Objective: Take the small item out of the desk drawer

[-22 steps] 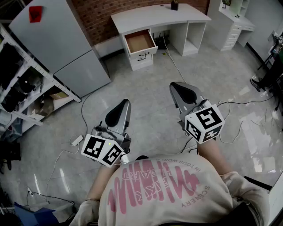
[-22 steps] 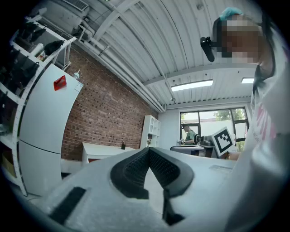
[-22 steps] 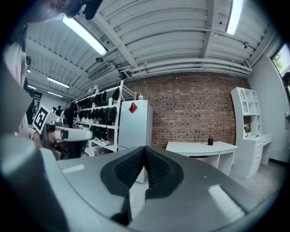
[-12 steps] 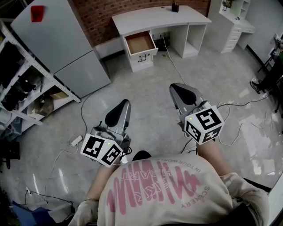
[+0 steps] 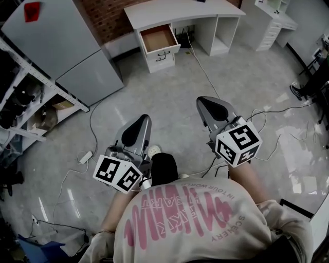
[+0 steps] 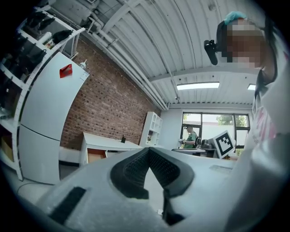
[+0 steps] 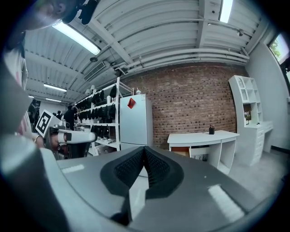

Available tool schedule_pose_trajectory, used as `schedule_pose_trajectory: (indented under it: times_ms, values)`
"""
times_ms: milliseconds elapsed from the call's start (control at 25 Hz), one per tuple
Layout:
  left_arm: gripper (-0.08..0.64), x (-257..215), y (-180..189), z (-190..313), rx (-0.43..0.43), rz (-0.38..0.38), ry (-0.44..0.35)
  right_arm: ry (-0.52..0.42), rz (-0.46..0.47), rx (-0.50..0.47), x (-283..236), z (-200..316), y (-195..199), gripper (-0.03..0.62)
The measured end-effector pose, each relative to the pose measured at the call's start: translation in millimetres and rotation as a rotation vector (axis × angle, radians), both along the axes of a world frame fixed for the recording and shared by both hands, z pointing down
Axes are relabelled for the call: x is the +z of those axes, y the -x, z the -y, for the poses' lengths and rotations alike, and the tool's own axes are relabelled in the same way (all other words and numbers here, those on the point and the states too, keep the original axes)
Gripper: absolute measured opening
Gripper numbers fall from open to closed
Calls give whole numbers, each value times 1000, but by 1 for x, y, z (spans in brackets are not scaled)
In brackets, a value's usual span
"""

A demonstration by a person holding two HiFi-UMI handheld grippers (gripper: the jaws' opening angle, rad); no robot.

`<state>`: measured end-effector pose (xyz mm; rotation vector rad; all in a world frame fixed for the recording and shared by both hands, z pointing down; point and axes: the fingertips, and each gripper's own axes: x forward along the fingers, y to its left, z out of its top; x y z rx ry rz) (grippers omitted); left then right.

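Still well short of the worktop (image 5: 175, 9), both tools clenched on nothing.
A dark shoe (image 5: 163, 169) has just come into view between the left tool (image 5: 144, 120) and right tool (image 5: 205, 102), and the worktop now sits higher in the head view: a step, I judge. Only the head view looks down into the open drawer (image 5: 158, 38) under the worktop; the small item there cannot be made out, and the right gripper view sees that drawer side-on.

The left gripper (image 5: 141, 125) points toward one o'clock, jaws together and empty. At its three o'clock, the right gripper (image 5: 209, 106) points toward eleven, likewise closed.
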<state>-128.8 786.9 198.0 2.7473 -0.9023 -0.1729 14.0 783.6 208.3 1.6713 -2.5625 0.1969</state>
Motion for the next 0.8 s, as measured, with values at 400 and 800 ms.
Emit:
schedule_pose_trajectory:
  times_ms: [400, 800]
  values:
    - [3, 24, 1, 82, 27, -34, 92, 85, 9, 59, 28, 74, -5, 11]
    - [3, -2, 10, 197, 35, -39, 86, 65, 21, 77, 3, 179, 12, 12]
